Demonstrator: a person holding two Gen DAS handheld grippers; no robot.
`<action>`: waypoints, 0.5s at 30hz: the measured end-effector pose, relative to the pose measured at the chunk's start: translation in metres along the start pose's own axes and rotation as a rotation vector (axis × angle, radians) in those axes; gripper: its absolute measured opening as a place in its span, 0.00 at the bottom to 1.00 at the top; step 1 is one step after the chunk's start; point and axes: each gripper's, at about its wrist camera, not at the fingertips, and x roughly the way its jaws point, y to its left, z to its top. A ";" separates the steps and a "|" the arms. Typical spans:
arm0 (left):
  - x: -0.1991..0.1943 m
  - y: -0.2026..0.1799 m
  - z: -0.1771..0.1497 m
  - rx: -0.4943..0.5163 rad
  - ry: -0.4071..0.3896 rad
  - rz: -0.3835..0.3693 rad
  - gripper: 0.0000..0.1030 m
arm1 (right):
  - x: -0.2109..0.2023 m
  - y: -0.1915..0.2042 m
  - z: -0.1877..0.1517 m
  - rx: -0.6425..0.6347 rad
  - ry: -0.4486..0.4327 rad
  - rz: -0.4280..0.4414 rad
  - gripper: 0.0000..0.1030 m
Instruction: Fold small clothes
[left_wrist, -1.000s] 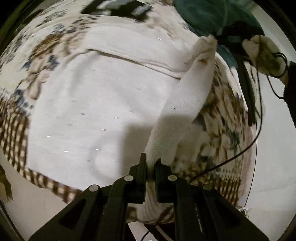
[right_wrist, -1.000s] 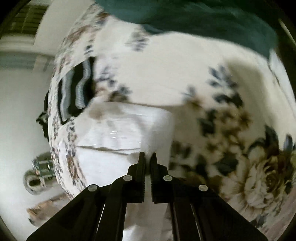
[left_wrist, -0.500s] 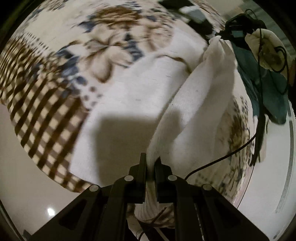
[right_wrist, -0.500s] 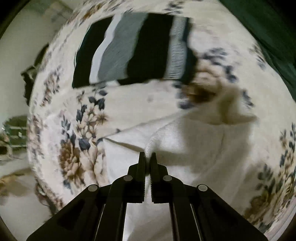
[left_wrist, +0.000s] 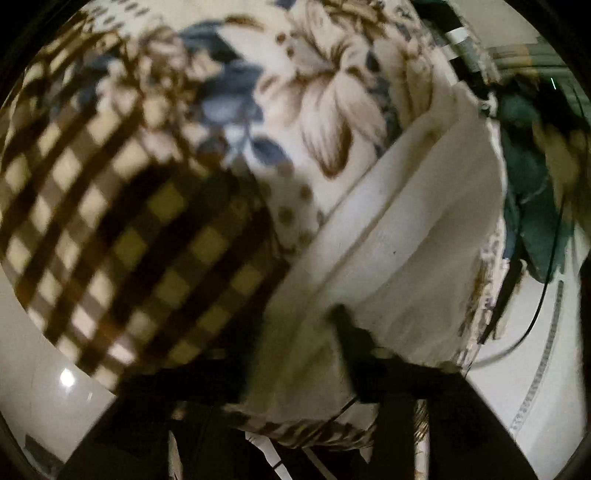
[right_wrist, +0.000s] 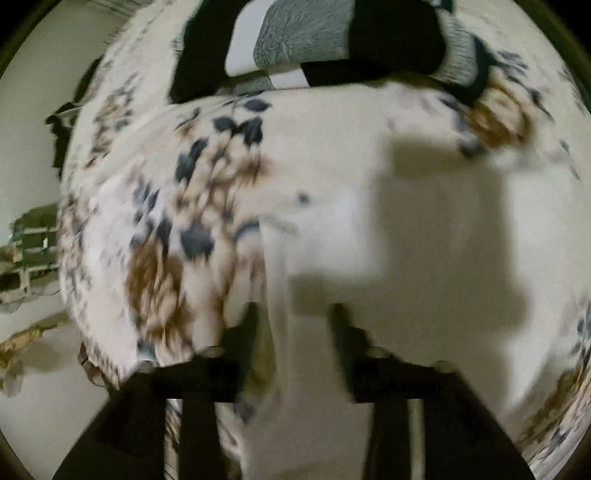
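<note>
A white cloth (left_wrist: 413, 236) lies folded over on the floral bedspread (left_wrist: 317, 92), its layered edges running up to the right. My left gripper (left_wrist: 295, 325) is open, its fingers apart over the cloth's near end; the left finger is lost in shadow. In the right wrist view the white cloth (right_wrist: 424, 229) lies flat under my right gripper (right_wrist: 295, 317), which is open with its fingers (right_wrist: 341, 325) spread on either side of the cloth's left edge. Both views are blurred.
A folded black, grey and white striped garment (right_wrist: 325, 40) lies at the far edge of the bed. A dark green garment (left_wrist: 532, 192) and a black cable (left_wrist: 546, 280) lie right of the white cloth. The bedspread's checked border (left_wrist: 110, 221) hangs over pale floor.
Both grippers have opened and let go of the white cloth, which now lies folded on the bed. Both have dropped lower over it.
</note>
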 end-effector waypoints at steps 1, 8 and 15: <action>-0.004 0.001 0.002 0.007 0.001 -0.004 0.58 | -0.011 -0.006 -0.017 -0.009 -0.017 -0.008 0.52; -0.003 -0.026 0.008 0.157 0.074 -0.012 0.60 | -0.024 -0.106 -0.197 0.211 0.087 -0.056 0.53; 0.031 -0.064 -0.005 0.298 0.117 0.113 0.60 | 0.043 -0.165 -0.344 0.479 0.216 0.092 0.33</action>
